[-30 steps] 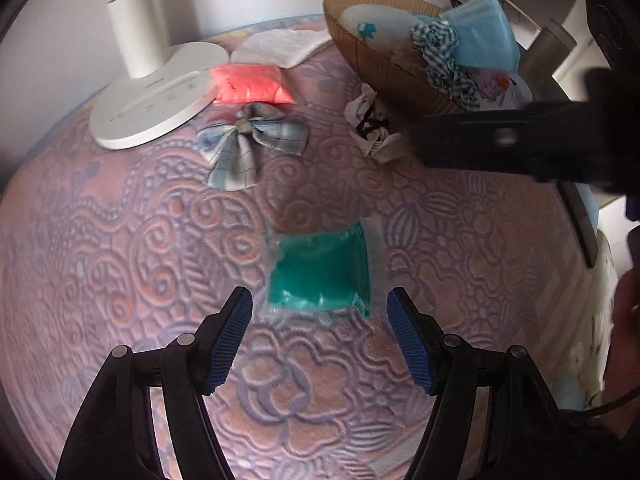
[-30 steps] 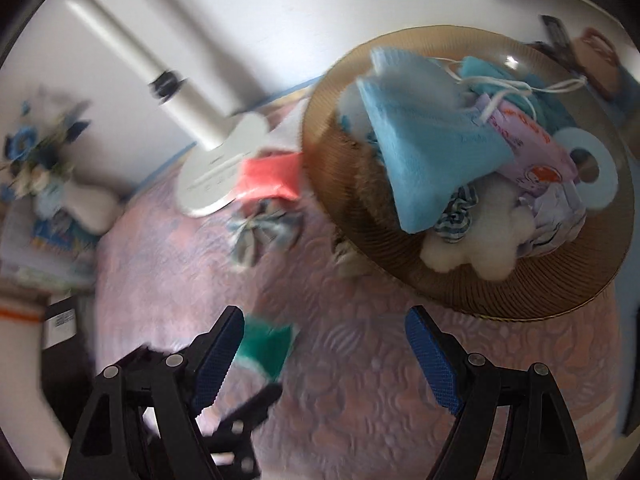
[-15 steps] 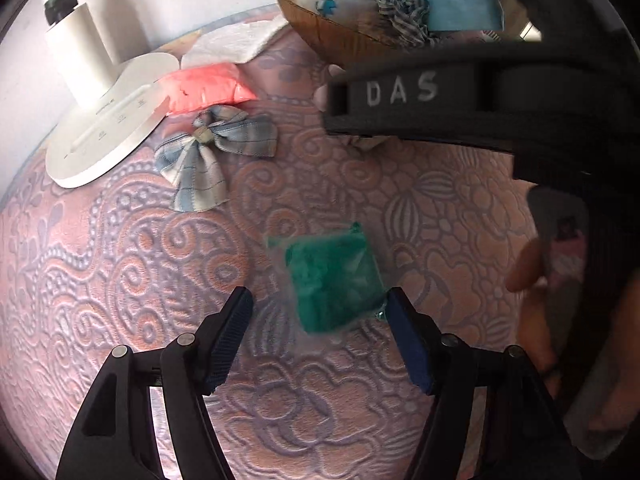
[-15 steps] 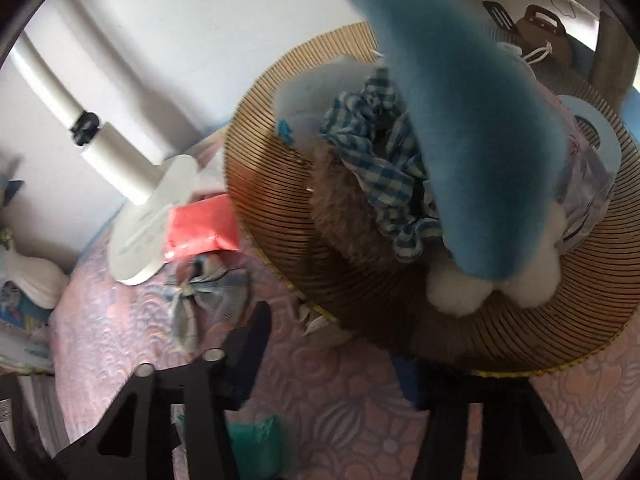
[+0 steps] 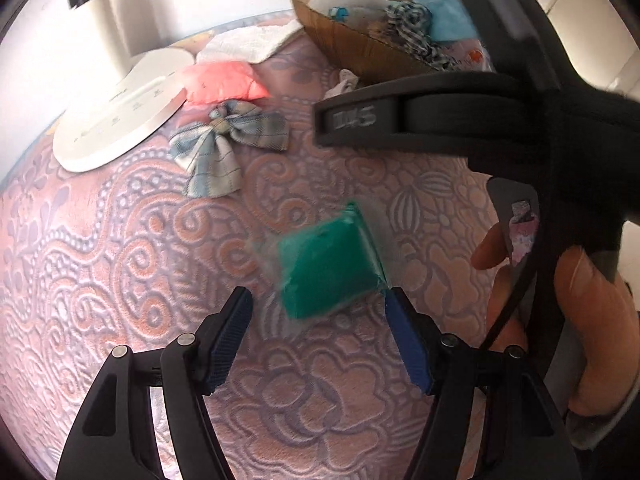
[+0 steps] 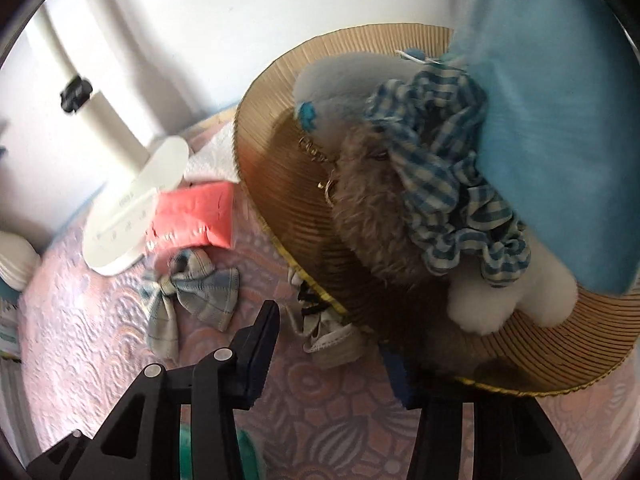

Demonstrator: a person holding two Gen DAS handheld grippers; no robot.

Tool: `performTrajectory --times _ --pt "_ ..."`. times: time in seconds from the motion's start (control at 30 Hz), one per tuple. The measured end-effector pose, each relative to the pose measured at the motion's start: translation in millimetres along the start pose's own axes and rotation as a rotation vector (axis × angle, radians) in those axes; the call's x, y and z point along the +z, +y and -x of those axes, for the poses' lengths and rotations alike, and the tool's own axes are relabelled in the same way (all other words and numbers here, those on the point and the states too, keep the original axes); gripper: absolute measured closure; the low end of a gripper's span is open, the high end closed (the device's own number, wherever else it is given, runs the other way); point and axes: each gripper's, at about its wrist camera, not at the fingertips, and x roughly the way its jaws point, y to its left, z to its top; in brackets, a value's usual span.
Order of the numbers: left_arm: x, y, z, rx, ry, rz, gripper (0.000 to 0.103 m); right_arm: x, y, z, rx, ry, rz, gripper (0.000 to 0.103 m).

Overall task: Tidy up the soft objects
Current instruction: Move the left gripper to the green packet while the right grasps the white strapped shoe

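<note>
A green soft packet (image 5: 328,268) lies on the quilted pink cloth just ahead of my open left gripper (image 5: 318,328), between its blue pads. A plaid bow (image 5: 224,148), a coral packet (image 5: 222,86) and a white cloth (image 5: 248,42) lie further back. My right gripper (image 6: 332,344) is open and empty, low by the wicker basket (image 6: 272,120), over a crumpled white-black cloth (image 6: 324,332). The basket holds a blue pouch (image 6: 552,128), a checked scrunchie (image 6: 440,176) and plush toys. The bow (image 6: 192,292) and coral packet (image 6: 192,216) show at left.
A white lamp base (image 5: 120,120) with its post stands at the back left, also in the right wrist view (image 6: 136,208). The right gripper's body (image 5: 460,120) and the hand holding it fill the right side of the left wrist view. A white wall runs behind.
The right gripper has dropped and moved in close to the basket's near side. The left gripper has edged toward the green packet, which now sits turned between its pads.
</note>
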Motion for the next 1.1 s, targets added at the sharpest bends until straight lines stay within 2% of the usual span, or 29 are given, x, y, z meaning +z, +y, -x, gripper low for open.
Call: performTrajectory --times 0.07,0.17,0.23,0.27,0.37,0.5,0.57,0.77,0.97,1.03,1.1 --pt "2.5 -3.5 -1.9 0.022 -0.006 -0.005 0.037 1.4 2.8 -0.7 -0.016 0.003 0.011 0.055" --pt "3.2 -3.6 -1.9 0.032 -0.022 0.003 0.037 2.5 7.7 -1.3 -0.038 0.000 0.019 0.061" --pt "-7.9 -9.9 -1.2 0.053 -0.035 -0.004 0.041 1.1 11.5 -0.6 -0.050 -0.004 0.043 0.071" --pt "-18.8 -16.4 2.7 0.070 -0.044 -0.009 0.044 -3.4 11.3 2.9 -0.049 -0.009 0.060 0.071" --pt "-23.5 -18.2 4.9 0.095 -0.060 -0.017 0.050 -11.3 12.7 9.4 -0.020 -0.010 0.085 0.072" --pt "-37.9 -30.0 7.5 0.099 -0.057 -0.026 0.050 -22.9 11.5 20.6 0.047 0.001 0.113 0.072" --pt "-51.5 -48.7 11.9 0.097 -0.060 -0.027 0.050 -30.5 12.3 26.8 0.071 0.010 0.134 0.072" --pt "-72.2 -66.5 15.1 0.102 -0.063 -0.026 0.049 -57.8 -9.6 49.6 0.061 0.037 0.151 0.072" --pt "-91.5 -57.5 18.0 0.029 -0.062 0.105 0.047 -86.8 -53.2 89.4 0.002 0.027 0.166 0.072" --pt "-94.4 -52.0 20.1 -0.008 -0.065 0.172 0.043 -96.4 -66.5 93.7 -0.011 0.042 0.150 0.072" --pt "-93.9 -47.8 16.8 -0.008 -0.059 0.196 0.042 -103.6 -90.2 89.4 0.009 0.088 0.117 0.072"
